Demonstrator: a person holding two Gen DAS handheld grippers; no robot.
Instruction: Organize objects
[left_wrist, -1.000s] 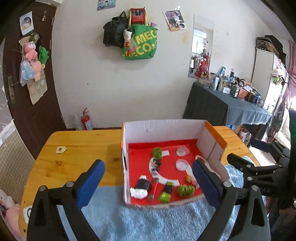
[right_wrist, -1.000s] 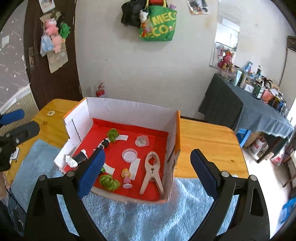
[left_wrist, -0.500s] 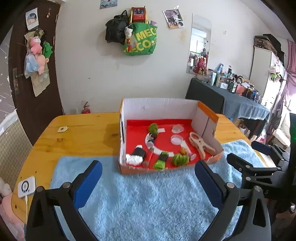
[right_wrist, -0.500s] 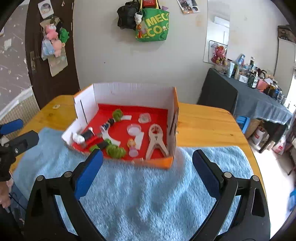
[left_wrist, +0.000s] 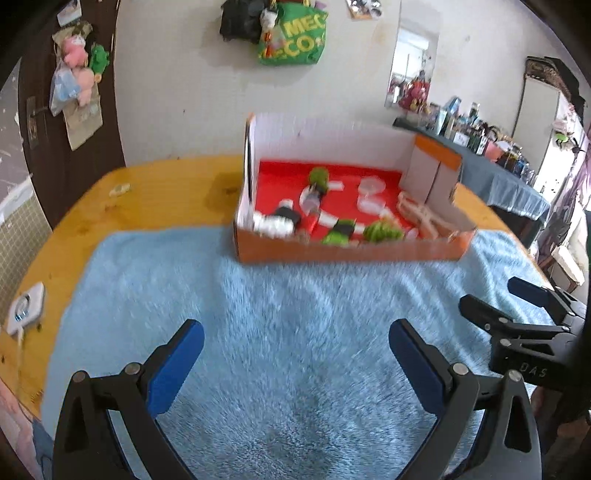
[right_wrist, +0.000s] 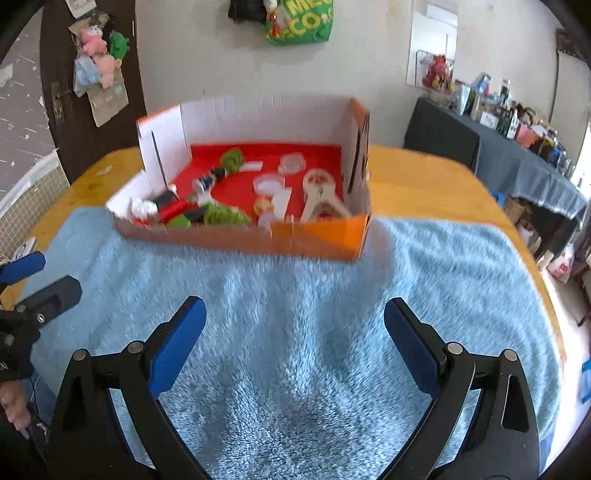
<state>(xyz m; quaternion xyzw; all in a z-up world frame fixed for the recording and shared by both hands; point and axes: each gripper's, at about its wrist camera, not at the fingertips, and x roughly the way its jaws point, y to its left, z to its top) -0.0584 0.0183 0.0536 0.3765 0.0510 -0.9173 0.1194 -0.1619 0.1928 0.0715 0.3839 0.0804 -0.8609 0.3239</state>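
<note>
An orange cardboard box with white inner walls and a red floor sits at 12 o'clock on the far edge of a fluffy light-blue towel spread over a round wooden table, with bare towel alone between it and both tools. The left gripper and right gripper each hover with blue-padded fingers spread wide, holding and touching nothing. Inside the box, a wooden clothespin lies at its right, while green lumps and other small pieces are too blurred to identify
</note>
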